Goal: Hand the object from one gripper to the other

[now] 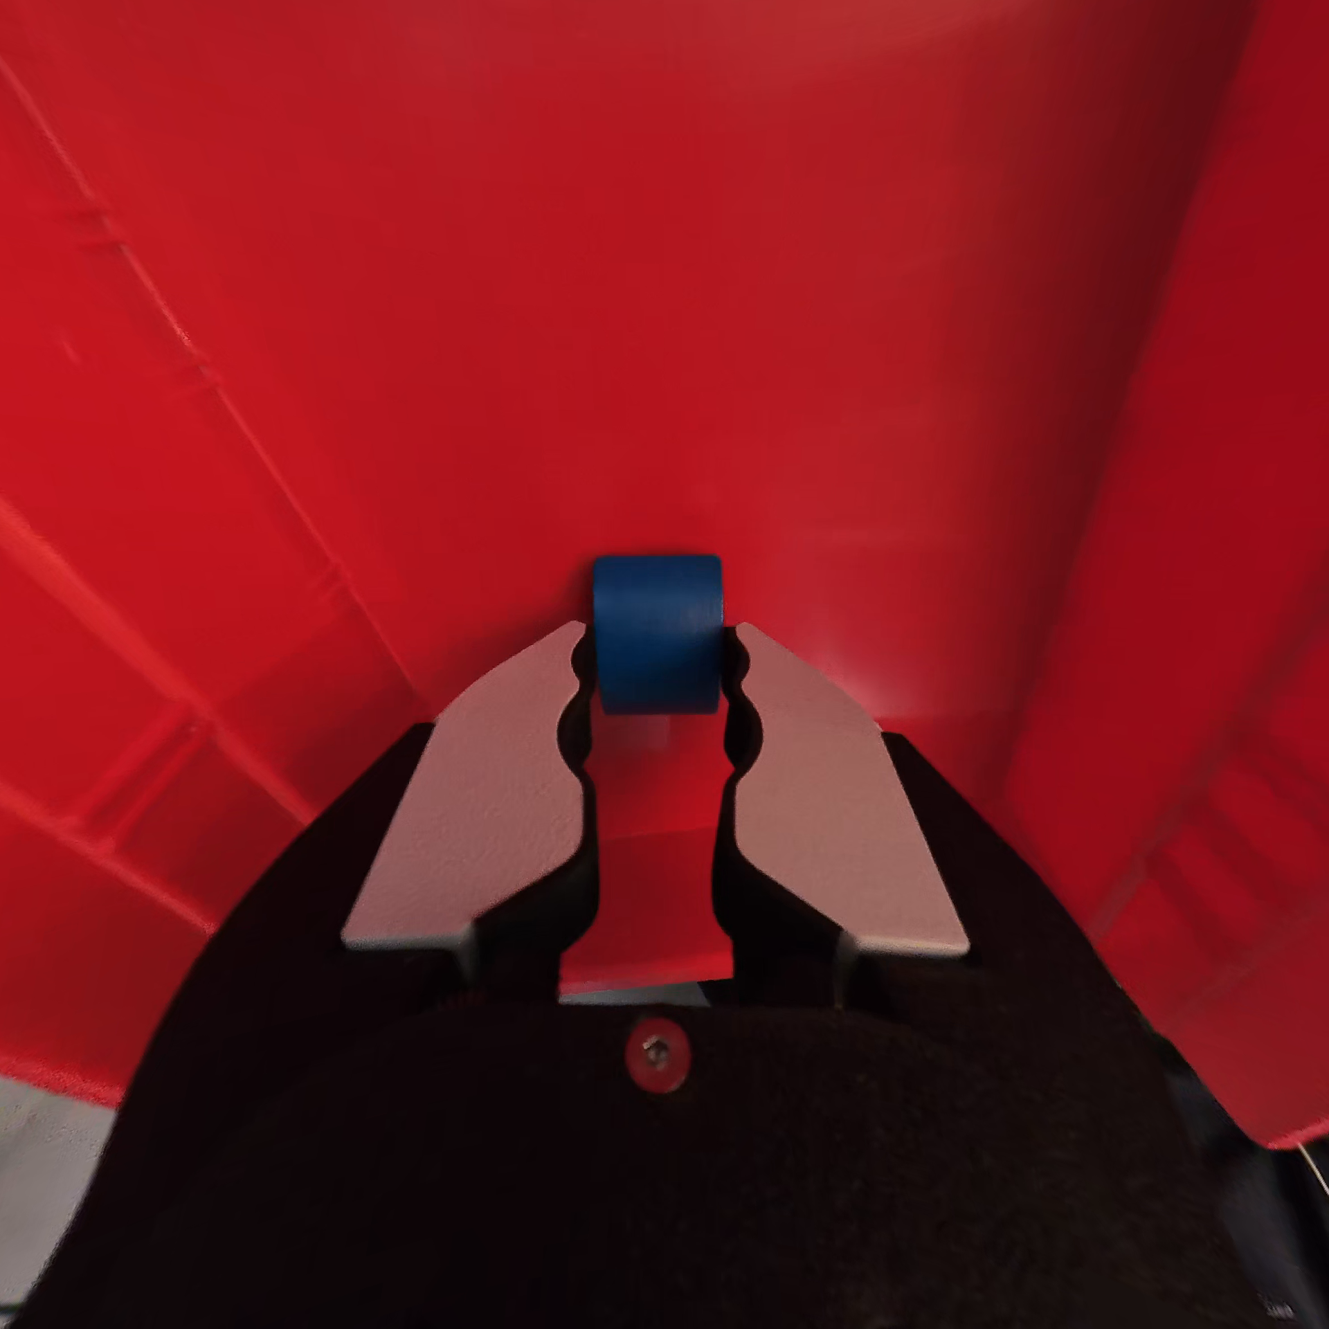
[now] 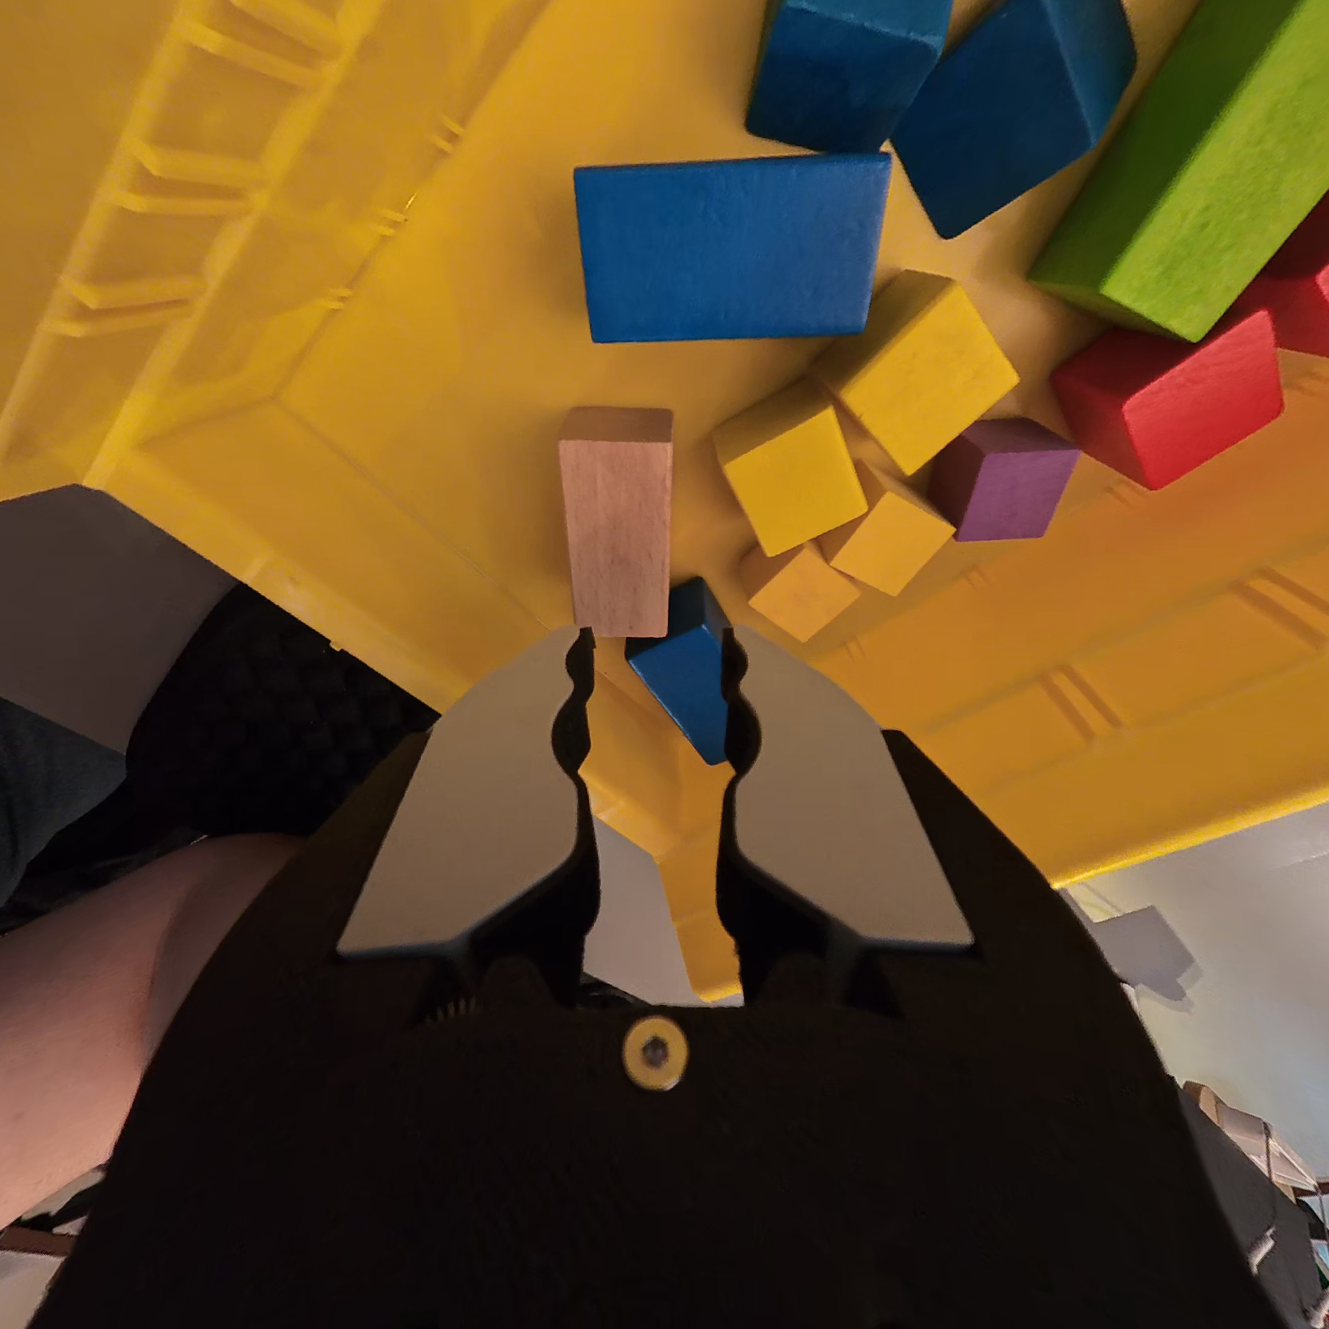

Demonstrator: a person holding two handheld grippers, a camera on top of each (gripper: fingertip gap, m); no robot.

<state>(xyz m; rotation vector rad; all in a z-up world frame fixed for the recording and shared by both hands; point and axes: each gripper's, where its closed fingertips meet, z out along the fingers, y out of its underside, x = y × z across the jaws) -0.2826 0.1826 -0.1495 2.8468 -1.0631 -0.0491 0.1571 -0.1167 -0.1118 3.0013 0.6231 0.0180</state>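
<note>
The left gripper (image 1: 658,633) pinches a short blue wooden cylinder (image 1: 656,633) inside a red plastic bin (image 1: 647,288), while the right gripper (image 2: 658,636) hangs with jaws narrowly parted and empty over a yellow plastic bin (image 2: 431,395) of coloured wooden blocks (image 2: 730,248).

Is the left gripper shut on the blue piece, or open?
Shut on it: the left gripper has both fingertips pressed against the blue cylinder.

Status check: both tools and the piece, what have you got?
Left tool shut on blue cylinder inside red bin. Right tool open, empty, over yellow bin of blocks. Nothing between fingers but loose blocks below.
</note>
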